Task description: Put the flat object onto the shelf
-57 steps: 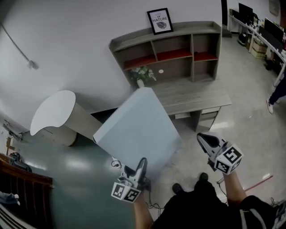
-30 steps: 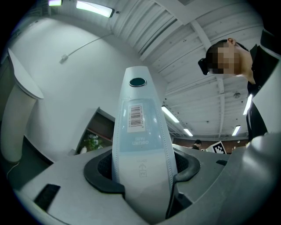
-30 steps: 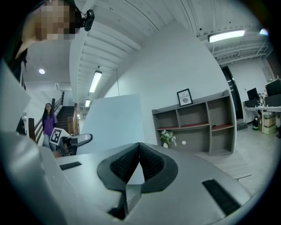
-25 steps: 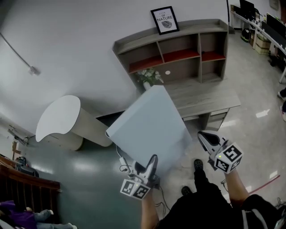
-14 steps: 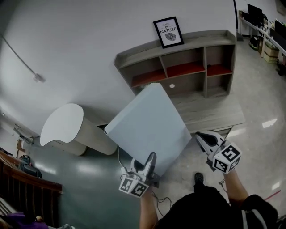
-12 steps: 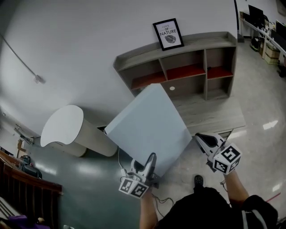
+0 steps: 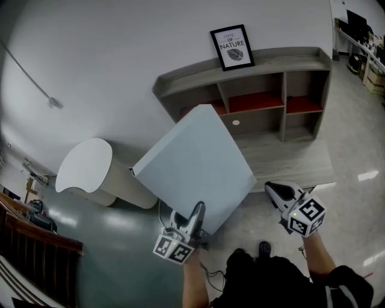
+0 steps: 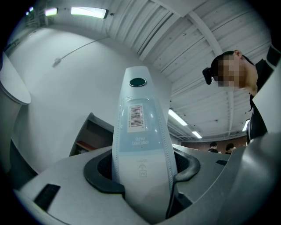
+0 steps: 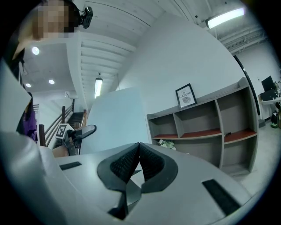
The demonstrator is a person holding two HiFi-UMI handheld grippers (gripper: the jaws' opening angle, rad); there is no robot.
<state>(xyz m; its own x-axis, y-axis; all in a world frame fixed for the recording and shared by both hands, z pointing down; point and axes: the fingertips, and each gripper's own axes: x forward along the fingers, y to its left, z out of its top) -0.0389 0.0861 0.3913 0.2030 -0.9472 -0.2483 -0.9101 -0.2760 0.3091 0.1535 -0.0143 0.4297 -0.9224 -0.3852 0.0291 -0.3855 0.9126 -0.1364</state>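
Looks like a big open office or lab floor with a little home-style corner staged in it. Giveaways: a grey wooden shelf unit with red-lined cubbies and a built-in tabletop, pushed against a bare white wall, with a framed print propped on top. There's a shiny polished floor, a curved white counter and a dark wooden stair railing. Overhead it's a ribbed ceiling with strip lights. Far right are desks with what look like monitors. A couple of people stand way back.

flat object: smooth, matt | shelf: wood-grain, matt | floor: glossy
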